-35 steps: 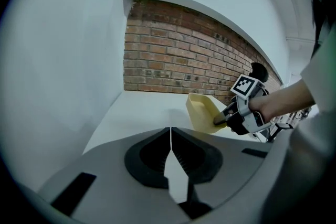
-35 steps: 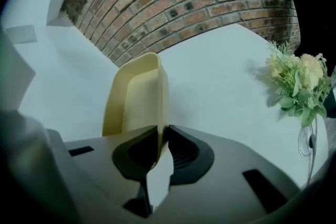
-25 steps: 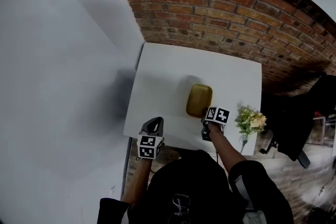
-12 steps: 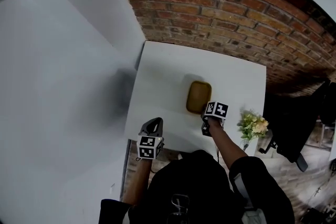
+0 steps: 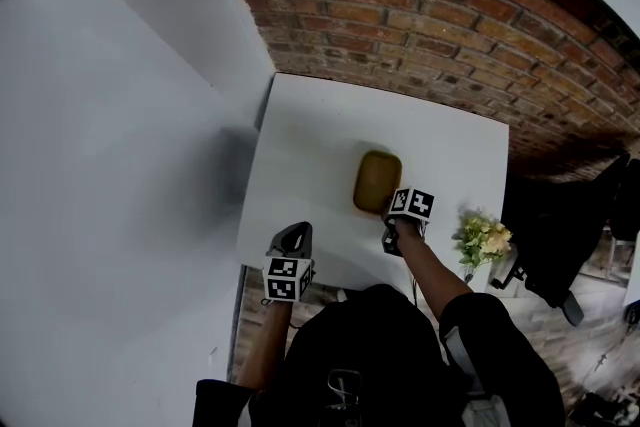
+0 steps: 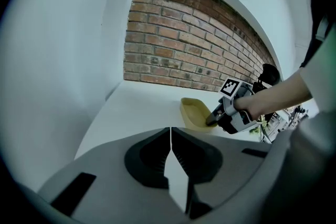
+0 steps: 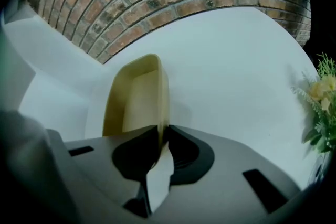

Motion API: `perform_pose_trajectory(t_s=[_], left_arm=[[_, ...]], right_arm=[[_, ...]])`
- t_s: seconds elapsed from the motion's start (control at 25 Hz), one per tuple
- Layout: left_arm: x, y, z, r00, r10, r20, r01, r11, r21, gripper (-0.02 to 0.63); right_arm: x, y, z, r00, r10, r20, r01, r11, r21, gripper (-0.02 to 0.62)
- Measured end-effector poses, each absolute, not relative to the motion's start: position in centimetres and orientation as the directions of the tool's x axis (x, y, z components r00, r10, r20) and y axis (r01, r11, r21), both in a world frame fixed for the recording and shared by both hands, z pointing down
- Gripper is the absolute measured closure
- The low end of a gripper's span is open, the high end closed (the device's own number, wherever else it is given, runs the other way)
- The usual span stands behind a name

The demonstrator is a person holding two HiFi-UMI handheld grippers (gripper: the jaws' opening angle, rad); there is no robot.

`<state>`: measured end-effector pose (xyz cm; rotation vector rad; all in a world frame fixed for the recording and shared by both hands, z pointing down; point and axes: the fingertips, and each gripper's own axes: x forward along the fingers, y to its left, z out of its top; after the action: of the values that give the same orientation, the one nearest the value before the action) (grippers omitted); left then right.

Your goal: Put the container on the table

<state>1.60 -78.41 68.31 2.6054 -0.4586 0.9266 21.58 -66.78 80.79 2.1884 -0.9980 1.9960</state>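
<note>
A yellow oblong container (image 5: 376, 181) (image 7: 134, 98) (image 6: 195, 113) sits near the middle of the white table (image 5: 320, 145). My right gripper (image 5: 391, 213) (image 7: 161, 131) is shut on the container's near right rim, the wall pinched between its jaws. Whether the container rests on the table or hangs just above it I cannot tell. My left gripper (image 5: 292, 240) (image 6: 170, 131) is shut on nothing at the table's near left edge, well apart from the container.
A bunch of yellow and white flowers (image 5: 483, 240) (image 7: 323, 99) stands at the table's near right corner, close to my right arm. A brick wall (image 5: 420, 25) runs behind the table and a white wall (image 5: 120, 135) on the left. Dark furniture (image 5: 565, 235) stands to the right.
The right gripper and the container have shifted slightly away from me towards the table's middle. The left gripper has stayed put.
</note>
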Motion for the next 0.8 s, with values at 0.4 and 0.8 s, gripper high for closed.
perform_pose_trajectory(t_s=[0.4,0.8], left_arm=[[0.8,-77.8,68.7,0.743,-0.184,0.644,-0.411,-0.885,0.221,0.584],[-0.5,-76.2,67.8,0.763,-0.197,0.616,-0.403,-0.889,0.216,0.584]], right_arm=[[21.4,-66.8,79.8,0.012,-0.457,0.89,-0.509,-0.769,-0.388,0.533],[21.5,-64.3,75.1,0.096,-0.538,0.838,-0.601,-0.702,-0.382,0.531]])
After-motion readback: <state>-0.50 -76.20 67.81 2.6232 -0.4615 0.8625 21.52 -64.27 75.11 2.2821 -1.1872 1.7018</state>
